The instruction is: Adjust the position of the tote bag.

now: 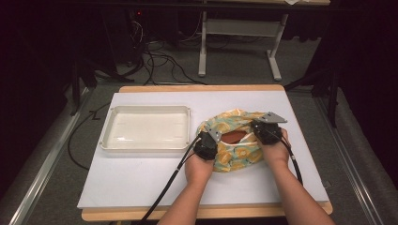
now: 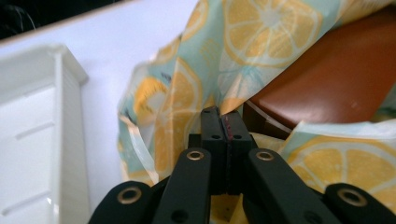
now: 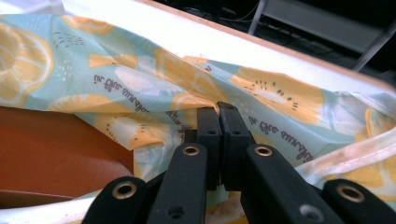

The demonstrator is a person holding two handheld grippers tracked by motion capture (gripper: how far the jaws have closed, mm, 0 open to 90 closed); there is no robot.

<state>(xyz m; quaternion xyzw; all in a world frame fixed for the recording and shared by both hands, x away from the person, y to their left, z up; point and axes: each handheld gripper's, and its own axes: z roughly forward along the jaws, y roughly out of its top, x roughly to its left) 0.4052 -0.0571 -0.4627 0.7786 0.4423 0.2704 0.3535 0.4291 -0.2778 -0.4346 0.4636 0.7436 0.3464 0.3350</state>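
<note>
Thin lemon-print cloth bag (image 1: 237, 140), near the white table's (image 1: 141, 183) right edge, is clamped at its mouth by left gripper (image 2: 223, 122) and right gripper (image 3: 217, 112). Advise parting the hands evenly, keeping both clamps firm, to expose the brown rounded object (image 2: 336, 88) inside without tearing the fabric.

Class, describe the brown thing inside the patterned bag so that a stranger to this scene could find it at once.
Start at the white table and pass the empty white tray to the lemon-print bag on its right. In the bag's open mouth sits the brown thing: smooth, plain reddish-brown, unlike the printed fabric around it.
</note>
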